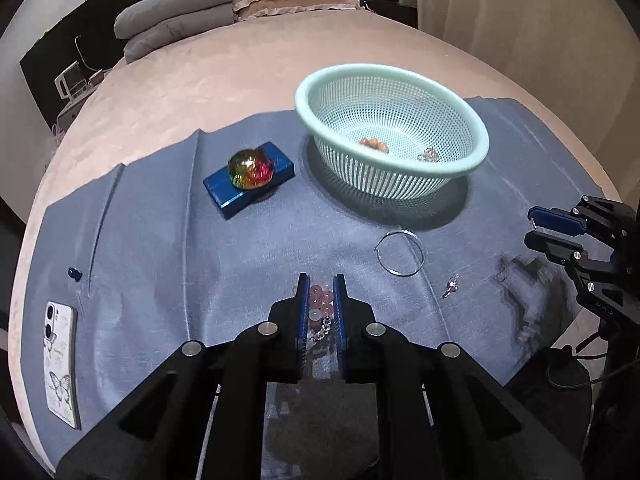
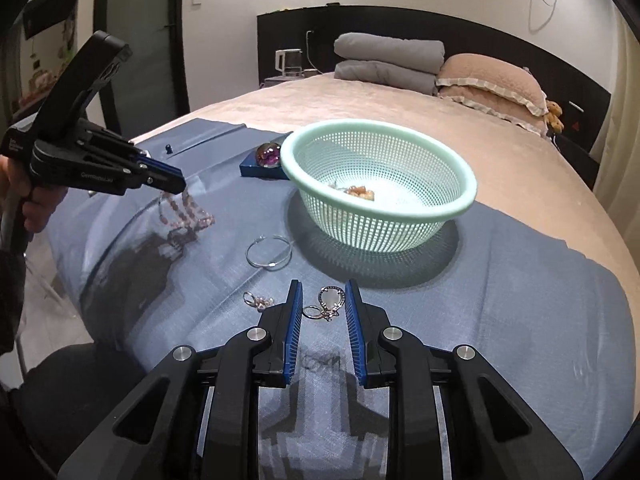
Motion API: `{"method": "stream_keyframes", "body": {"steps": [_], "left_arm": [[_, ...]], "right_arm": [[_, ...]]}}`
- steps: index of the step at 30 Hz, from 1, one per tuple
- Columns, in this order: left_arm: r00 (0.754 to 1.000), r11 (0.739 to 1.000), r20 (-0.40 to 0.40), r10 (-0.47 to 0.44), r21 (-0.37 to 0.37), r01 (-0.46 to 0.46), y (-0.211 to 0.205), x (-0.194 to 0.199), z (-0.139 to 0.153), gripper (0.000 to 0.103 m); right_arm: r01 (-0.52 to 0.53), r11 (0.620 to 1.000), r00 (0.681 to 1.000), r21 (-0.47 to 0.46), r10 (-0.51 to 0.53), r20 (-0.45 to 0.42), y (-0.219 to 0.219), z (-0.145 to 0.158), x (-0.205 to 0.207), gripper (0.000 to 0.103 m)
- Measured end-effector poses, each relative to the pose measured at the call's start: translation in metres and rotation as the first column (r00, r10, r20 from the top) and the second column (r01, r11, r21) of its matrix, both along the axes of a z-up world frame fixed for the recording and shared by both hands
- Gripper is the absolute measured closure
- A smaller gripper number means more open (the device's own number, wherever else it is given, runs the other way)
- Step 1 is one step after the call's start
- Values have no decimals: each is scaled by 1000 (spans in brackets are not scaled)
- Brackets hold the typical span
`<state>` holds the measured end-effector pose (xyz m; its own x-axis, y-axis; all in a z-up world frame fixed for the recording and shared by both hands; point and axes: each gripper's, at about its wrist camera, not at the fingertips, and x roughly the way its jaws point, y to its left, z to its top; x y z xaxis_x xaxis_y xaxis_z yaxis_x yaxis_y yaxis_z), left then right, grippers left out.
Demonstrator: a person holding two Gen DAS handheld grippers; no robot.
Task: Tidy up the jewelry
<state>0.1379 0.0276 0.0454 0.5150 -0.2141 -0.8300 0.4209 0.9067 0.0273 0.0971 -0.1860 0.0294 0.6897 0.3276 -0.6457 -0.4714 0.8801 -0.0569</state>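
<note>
Bedroom in a home. Large bed (image 2: 400,120) with beige quilted cover, dark headboard (image 2: 440,28) against a white wall, folded grey blankets (image 2: 388,62) stacked beside frilled pink-beige pillows (image 2: 492,80), small plush toy (image 2: 554,114) next to them. Kettle (image 2: 289,60) on a bedside stand, curtain (image 1: 520,20) at the side, phone (image 1: 60,364) lying on a blue cloth (image 2: 480,300) spread over the bed.

The left gripper (image 1: 321,292) is pointing steeply down with its two blue fingers squeezed in tight, pinching something between them; a hand (image 2: 28,200) is holding its black handle; the right gripper (image 2: 323,298) is tilting down too, its fingers (image 2: 294,320) standing a little apart, pressing on nothing.
</note>
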Motion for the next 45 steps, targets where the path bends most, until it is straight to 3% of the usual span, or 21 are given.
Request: {"method": "stream_keyframes", "body": {"steps": [9, 16, 36, 45], "left_arm": [[992, 998, 110, -66, 19, 65, -27, 21, 60, 91], [986, 996, 139, -87, 26, 85, -45, 49, 77, 91], [996, 997, 48, -72, 20, 72, -35, 59, 37, 91], [997, 996, -23, -77, 36, 77, -30, 47, 2, 91]], "right_arm": [[-44, 998, 996, -53, 47, 73, 2, 44, 21, 83], [-54, 998, 993, -33, 57, 108, -3, 63, 50, 83], [-82, 997, 995, 1, 82, 53, -7, 40, 49, 82], [-73, 997, 997, 28, 73, -31, -11, 6, 37, 82]]}}
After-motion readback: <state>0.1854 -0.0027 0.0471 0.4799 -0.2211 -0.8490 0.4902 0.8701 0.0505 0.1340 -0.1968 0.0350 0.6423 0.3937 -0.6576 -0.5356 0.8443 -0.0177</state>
